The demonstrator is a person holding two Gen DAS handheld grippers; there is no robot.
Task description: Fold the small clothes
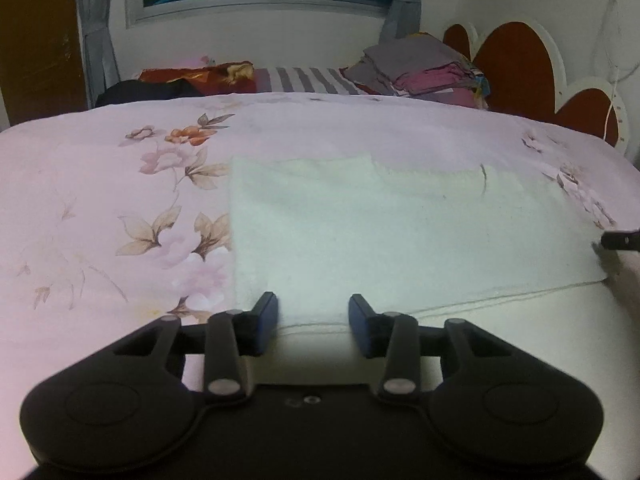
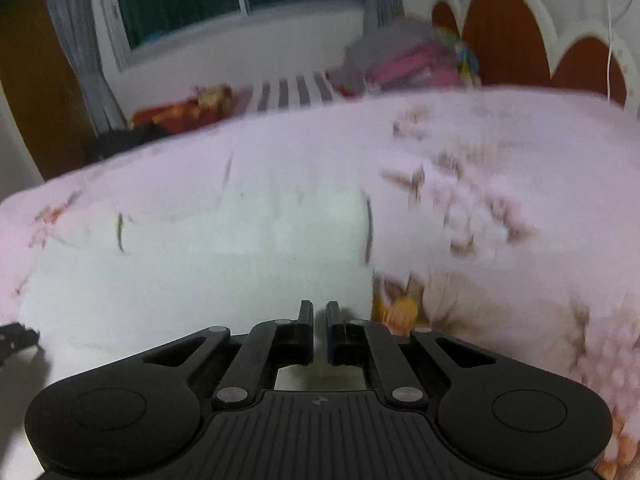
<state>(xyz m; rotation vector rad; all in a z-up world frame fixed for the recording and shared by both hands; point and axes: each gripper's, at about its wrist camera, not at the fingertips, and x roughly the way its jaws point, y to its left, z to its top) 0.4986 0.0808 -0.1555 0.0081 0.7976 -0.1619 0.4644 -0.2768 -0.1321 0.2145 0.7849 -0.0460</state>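
A pale, whitish cloth (image 1: 400, 232) lies flat on the pink floral bedsheet (image 1: 100, 184). My left gripper (image 1: 313, 312) stands open over the cloth's near left corner. The cloth's near edge runs between its blue-padded fingers (image 1: 266, 316), and the pads are not pressing on it. In the blurred right wrist view the same cloth (image 2: 200, 272) fills the left half. My right gripper (image 2: 319, 314) is shut at the cloth's near right edge; whether fabric is pinched I cannot tell. Its tip also shows in the left wrist view as the right gripper (image 1: 616, 240), and the left gripper (image 2: 16, 336) shows at the right view's edge.
A pile of folded clothes (image 1: 424, 72) sits at the far side of the bed by the red and white headboard (image 1: 516, 64). A striped cloth (image 1: 308, 80), a red-orange item (image 1: 196, 76) and a dark garment (image 1: 148, 92) lie along the far edge under the window.
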